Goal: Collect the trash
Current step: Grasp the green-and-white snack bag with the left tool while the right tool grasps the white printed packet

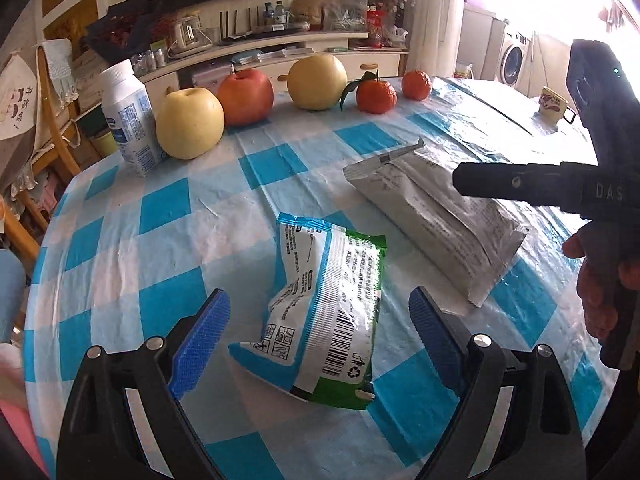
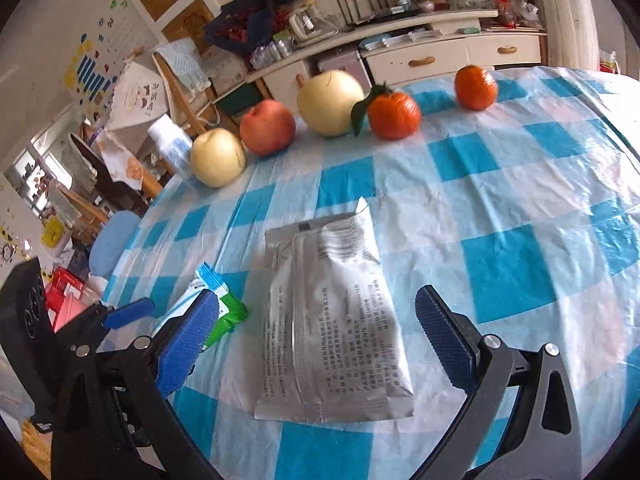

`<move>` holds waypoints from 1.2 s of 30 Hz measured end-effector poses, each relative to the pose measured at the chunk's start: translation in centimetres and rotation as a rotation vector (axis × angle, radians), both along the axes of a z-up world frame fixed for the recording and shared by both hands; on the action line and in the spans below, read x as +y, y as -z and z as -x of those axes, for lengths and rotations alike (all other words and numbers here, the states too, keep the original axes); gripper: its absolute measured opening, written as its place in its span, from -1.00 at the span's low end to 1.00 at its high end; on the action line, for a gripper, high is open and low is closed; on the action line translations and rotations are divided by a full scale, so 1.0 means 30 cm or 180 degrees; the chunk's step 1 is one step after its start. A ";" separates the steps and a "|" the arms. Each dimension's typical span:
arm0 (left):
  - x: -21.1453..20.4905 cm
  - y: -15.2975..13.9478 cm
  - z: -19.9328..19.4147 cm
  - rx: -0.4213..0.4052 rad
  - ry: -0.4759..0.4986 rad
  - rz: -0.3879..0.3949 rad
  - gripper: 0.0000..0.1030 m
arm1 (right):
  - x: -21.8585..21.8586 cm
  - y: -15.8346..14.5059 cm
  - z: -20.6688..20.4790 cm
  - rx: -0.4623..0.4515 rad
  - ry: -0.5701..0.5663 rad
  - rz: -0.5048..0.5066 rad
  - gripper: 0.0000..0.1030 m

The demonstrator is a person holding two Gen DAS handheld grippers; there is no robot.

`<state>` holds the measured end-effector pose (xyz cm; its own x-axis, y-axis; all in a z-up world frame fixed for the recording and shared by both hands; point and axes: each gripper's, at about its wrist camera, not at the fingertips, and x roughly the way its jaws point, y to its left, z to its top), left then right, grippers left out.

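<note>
A crumpled green, blue and white snack wrapper [image 1: 324,312] lies on the checked tablecloth [image 1: 168,208]. My left gripper [image 1: 320,336] is open, its blue pads [image 1: 202,340] on either side of the wrapper and clear of it. A flat silver foil pouch [image 2: 332,320] lies to the right of the wrapper. My right gripper [image 2: 316,340] is open, with the pouch between its blue pads [image 2: 188,336] and not pressed. In the left wrist view the pouch [image 1: 436,216] lies beyond the wrapper, and the right tool's black body with a hand shows at the right edge.
A row stands along the far table edge: a white bottle [image 1: 128,116], a yellow apple [image 1: 190,124], a red apple [image 1: 246,96], a pear [image 1: 317,82] and two tangerines [image 1: 376,96]. A mug [image 1: 554,100] sits far right. Chairs and a cluttered sideboard stand behind.
</note>
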<state>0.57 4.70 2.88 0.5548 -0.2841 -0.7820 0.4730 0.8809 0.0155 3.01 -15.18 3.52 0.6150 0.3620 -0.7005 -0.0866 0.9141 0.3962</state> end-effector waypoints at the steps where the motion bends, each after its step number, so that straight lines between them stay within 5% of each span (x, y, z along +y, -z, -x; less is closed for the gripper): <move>1: 0.004 0.007 -0.009 0.0013 -0.0008 -0.0019 0.75 | 0.015 0.006 -0.004 0.0006 -0.0035 0.0057 0.92; 6: 0.011 0.032 -0.041 0.0077 -0.0017 -0.0020 0.74 | 0.086 0.043 -0.017 -0.0004 -0.0132 0.0508 0.92; 8: 0.007 0.037 -0.047 0.0093 0.0000 -0.0026 0.57 | 0.103 0.055 -0.026 0.0025 -0.0145 0.0656 0.92; 19: -0.033 0.039 -0.034 0.0054 0.0091 -0.0074 0.23 | 0.114 0.053 -0.041 0.0035 -0.0214 0.0749 0.85; 21: -0.033 0.040 -0.032 0.0047 0.0079 -0.0075 0.17 | 0.122 0.050 -0.041 0.0027 -0.0223 0.0822 0.62; 36: -0.008 0.028 0.011 0.0014 -0.0195 -0.0032 0.00 | 0.112 0.037 -0.025 -0.0074 -0.0216 0.0974 -0.07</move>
